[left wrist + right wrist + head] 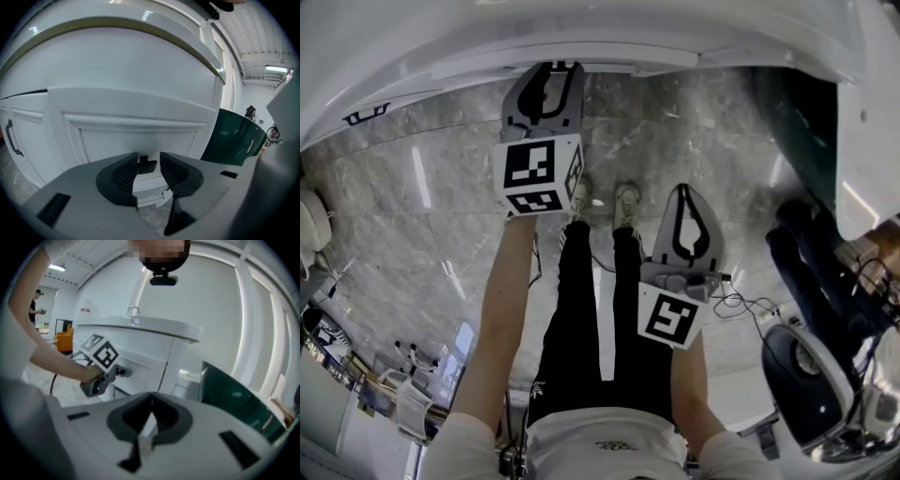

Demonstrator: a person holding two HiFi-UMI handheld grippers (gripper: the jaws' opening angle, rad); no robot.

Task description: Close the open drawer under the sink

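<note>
The left gripper (149, 157) holds its jaws open at the drawer (136, 133) front, the black handle (147, 166) between them. The right gripper (151, 403), back from the drawer, has its jaws closed and empty.

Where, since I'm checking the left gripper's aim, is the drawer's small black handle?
In the left gripper view, low at centre: the black handle sits on the white drawer front, between the left gripper's parted jaws.
</note>
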